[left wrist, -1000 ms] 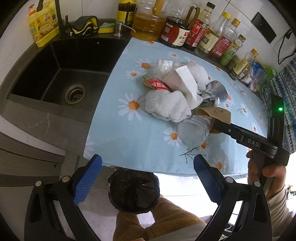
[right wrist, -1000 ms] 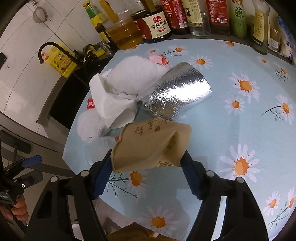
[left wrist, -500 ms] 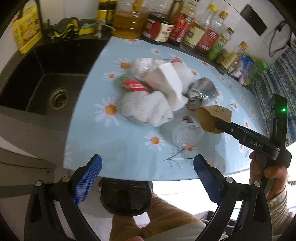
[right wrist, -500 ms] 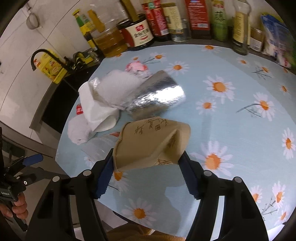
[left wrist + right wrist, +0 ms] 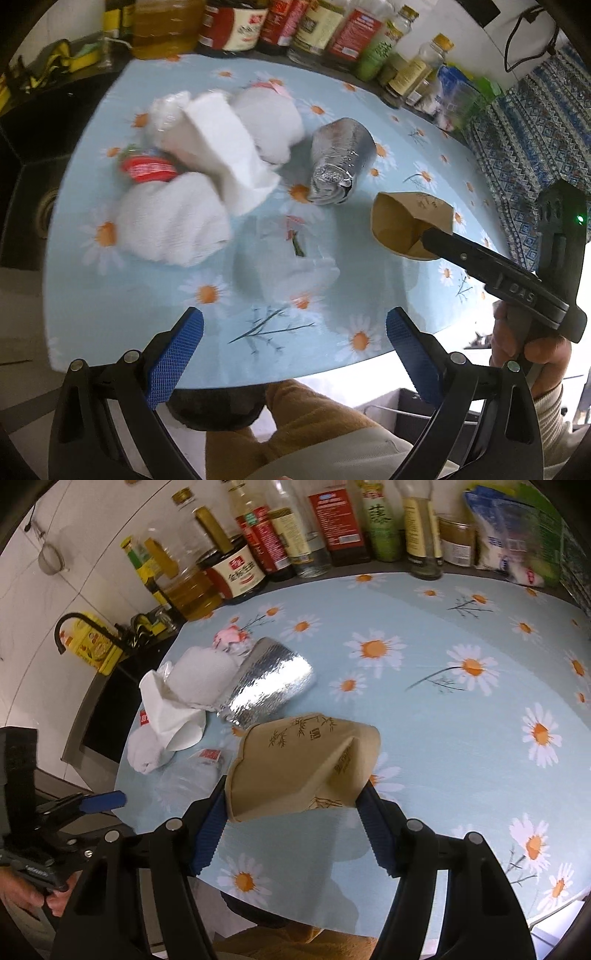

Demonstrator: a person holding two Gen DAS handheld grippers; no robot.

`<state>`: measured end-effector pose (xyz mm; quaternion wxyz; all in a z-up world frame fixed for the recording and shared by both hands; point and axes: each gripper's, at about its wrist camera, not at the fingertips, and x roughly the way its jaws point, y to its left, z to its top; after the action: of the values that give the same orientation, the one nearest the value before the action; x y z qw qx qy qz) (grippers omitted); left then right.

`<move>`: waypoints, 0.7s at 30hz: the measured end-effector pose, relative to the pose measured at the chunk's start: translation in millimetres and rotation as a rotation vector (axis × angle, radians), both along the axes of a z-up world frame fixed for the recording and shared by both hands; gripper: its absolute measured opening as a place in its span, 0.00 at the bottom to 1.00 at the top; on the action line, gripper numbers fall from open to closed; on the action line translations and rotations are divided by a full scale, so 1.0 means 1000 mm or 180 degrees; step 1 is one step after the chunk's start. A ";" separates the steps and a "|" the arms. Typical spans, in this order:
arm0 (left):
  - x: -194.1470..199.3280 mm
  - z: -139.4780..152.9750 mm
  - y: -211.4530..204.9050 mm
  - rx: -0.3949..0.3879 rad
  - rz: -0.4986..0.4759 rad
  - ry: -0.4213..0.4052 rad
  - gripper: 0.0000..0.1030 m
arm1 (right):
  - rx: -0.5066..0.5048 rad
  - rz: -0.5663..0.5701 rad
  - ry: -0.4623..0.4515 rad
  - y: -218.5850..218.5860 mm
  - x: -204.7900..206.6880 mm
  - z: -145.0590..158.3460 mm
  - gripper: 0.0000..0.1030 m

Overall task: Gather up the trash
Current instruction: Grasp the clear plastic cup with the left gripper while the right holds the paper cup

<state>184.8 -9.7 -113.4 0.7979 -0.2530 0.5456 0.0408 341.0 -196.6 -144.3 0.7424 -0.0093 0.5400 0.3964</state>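
A squashed brown paper cup (image 5: 303,760) hangs just above the daisy tablecloth (image 5: 461,738), and my right gripper (image 5: 295,805) is shut on its two sides. In the left wrist view the same paper cup (image 5: 402,221) shows at the right with its mouth open, on the right gripper (image 5: 424,236). My left gripper (image 5: 291,343) stands open and empty over the table's near edge. Ahead of it lies a clear plastic cup (image 5: 284,266). Beyond are a foil cup (image 5: 340,162), white tissue wads (image 5: 173,225) and a red wrapper (image 5: 147,170).
Sauce and oil bottles (image 5: 332,33) line the back wall. A black sink (image 5: 22,147) lies left of the table. A black-lined bin (image 5: 218,410) sits below the table's near edge beside the person's leg. Patterned cloth (image 5: 535,129) hangs at the right.
My left gripper has swung right, and the sink slid out of its view to the left. The right gripper carried the paper cup right, away from the clear cup and the heap.
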 end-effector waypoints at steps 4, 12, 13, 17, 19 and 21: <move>0.015 -0.005 -0.003 0.0007 -0.0004 -0.0029 0.92 | 0.0062 -0.0131 0.0005 -0.021 0.010 0.005 0.65; 0.046 -0.024 -0.001 0.0070 0.0204 0.0154 0.79 | 0.0125 -0.0154 0.0066 -0.042 0.037 -0.002 0.65; 0.049 -0.027 0.000 0.0098 0.0221 0.0210 0.76 | 0.0150 -0.0140 0.0092 -0.043 0.040 -0.005 0.65; 0.056 -0.041 0.006 0.0078 0.0360 0.0436 0.62 | 0.0253 -0.0068 0.0153 -0.045 0.051 -0.011 0.65; 0.059 -0.044 0.007 0.0083 0.0402 0.0490 0.56 | 0.0281 -0.0024 0.0170 -0.043 0.056 -0.014 0.65; 0.060 -0.045 0.005 0.0115 0.0409 0.0513 0.55 | 0.0303 0.0044 0.0223 -0.040 0.061 -0.020 0.65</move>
<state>244.9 -4.5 -158.5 0.7516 -0.2690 0.5898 0.1219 402.1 -236.5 -164.6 0.7200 0.0362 0.5461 0.4268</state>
